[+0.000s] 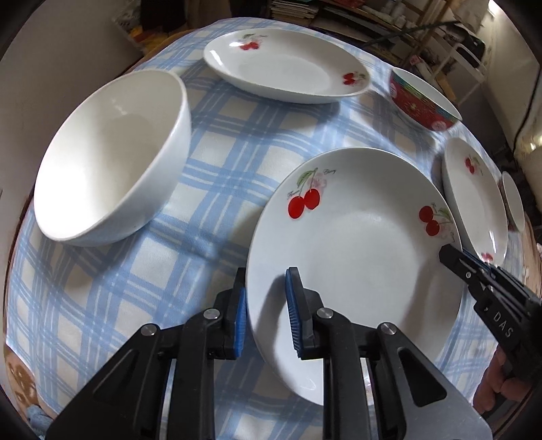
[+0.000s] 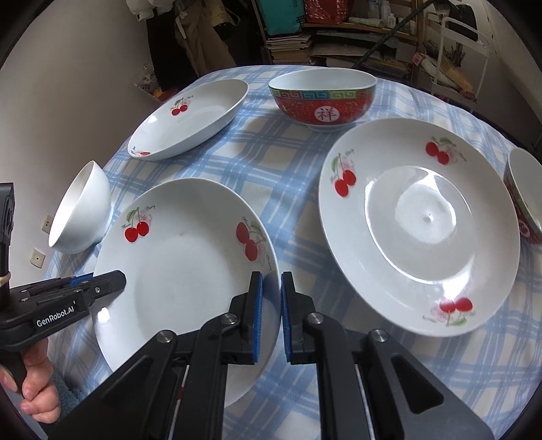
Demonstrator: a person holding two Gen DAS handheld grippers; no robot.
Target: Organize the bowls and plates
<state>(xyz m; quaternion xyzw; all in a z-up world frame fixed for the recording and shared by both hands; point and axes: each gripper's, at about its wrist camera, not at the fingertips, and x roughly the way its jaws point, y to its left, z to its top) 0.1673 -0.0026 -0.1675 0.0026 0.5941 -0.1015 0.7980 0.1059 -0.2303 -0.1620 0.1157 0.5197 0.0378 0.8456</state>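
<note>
Jaws, left gripper (image 1: 265,313): clamped on plate (image 1: 355,257) rim.
Jaws, right gripper (image 2: 271,316): clamped on opposite rim.
Purpose: balanced two-sided lift off desk (image 1: 210,162), probably for stacking.

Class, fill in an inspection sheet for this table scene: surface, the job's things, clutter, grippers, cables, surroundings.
Surface: blue plaid tablecloth, dishes spread apart.
Job's things: near cherry plate gripped at both sides; second cherry plate right of it; oval cherry dish at the back; white bowl; red patterned bowl; another red bowl at the right edge.
Clutter: nothing seen on the cloth.
Grippers: left gripper shut on the near plate's rim; right gripper shut on the opposite rim.
Cables: one dark cable by the wall.
Surroundings: crowded shelves behind.
</note>
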